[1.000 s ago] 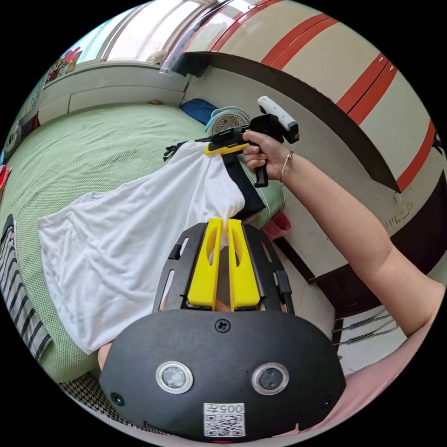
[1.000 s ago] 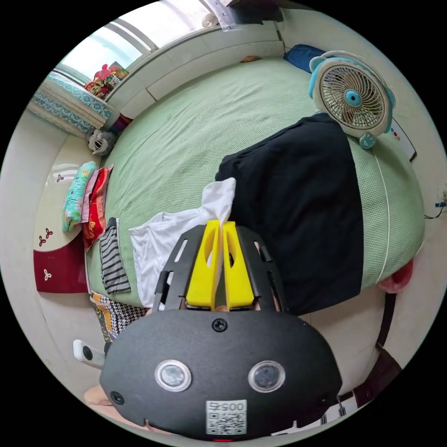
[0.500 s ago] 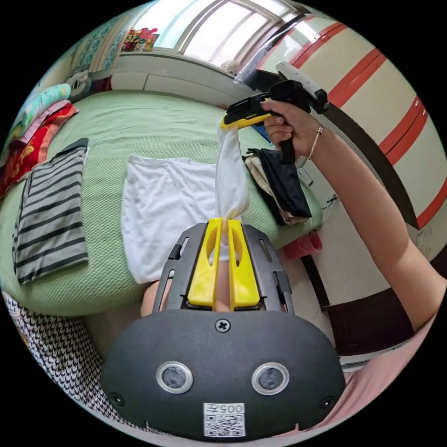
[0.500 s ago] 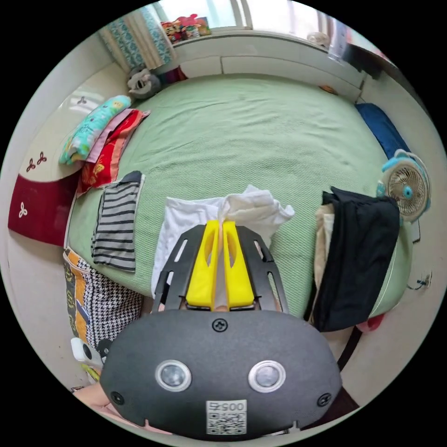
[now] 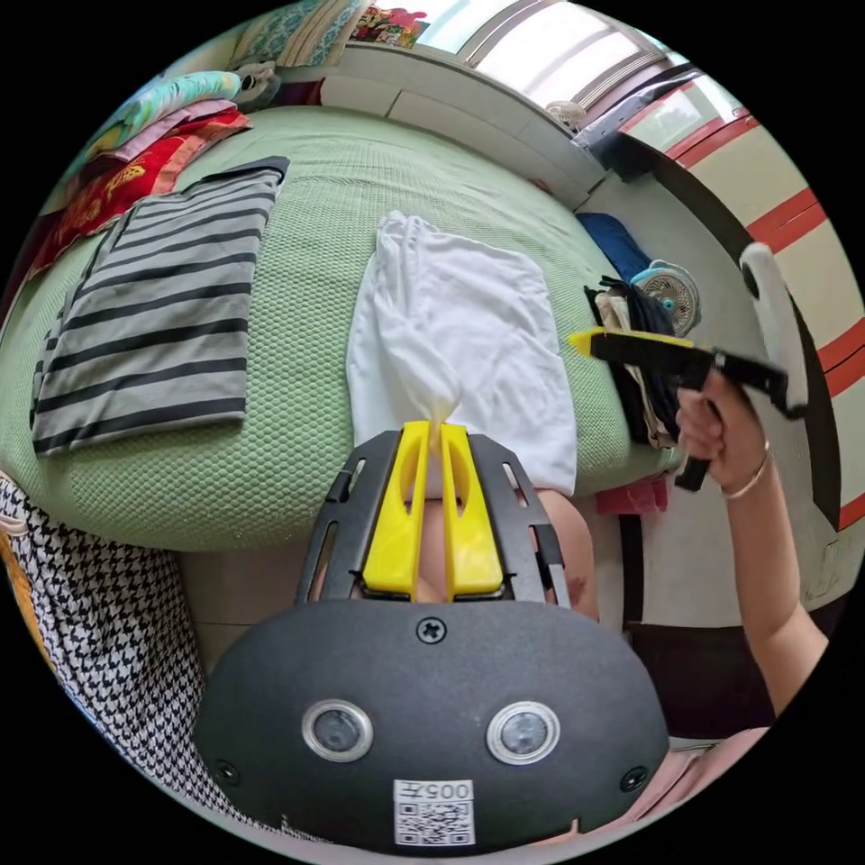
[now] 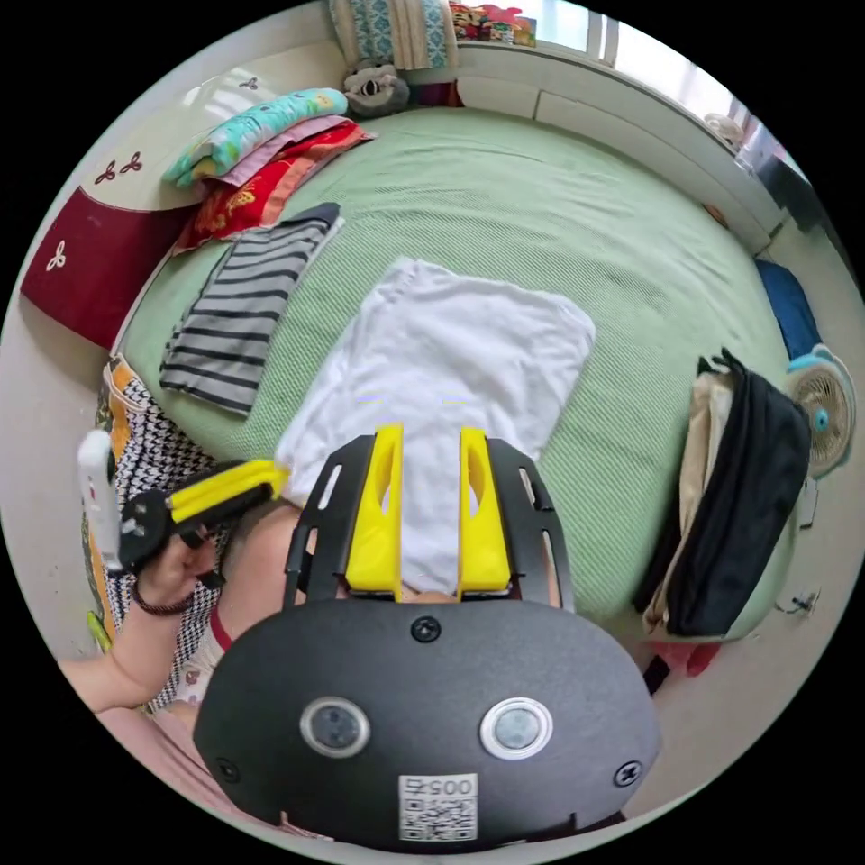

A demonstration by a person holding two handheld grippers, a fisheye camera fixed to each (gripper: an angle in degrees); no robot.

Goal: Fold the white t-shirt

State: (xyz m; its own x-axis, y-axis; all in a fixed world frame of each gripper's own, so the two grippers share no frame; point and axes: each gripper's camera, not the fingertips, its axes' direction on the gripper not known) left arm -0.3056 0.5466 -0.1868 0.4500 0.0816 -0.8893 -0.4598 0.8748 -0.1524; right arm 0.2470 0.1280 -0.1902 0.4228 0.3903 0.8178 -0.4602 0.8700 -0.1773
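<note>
Left gripper view: left gripper (image 5: 432,432), fingers (image 5: 396,514) pressed together, pinching bunched near edge of white t-shirt (image 5: 459,333). Shirt folded in rough rectangle, flat on green bed (image 5: 315,234), near edge draped over bed's front side. Right gripper view: right gripper (image 6: 429,441), fingers (image 6: 481,514) spread apart, clear of cloth, shirt seen between them. Striped garment (image 6: 239,320) just beside shirt; dark clothes pile (image 6: 739,487) and fan (image 6: 824,405) well apart at bed corner. Bare green bedding beyond shirt's far edge.

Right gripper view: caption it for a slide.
Right tongs open above the white t-shirt lying on the green bed.
</note>
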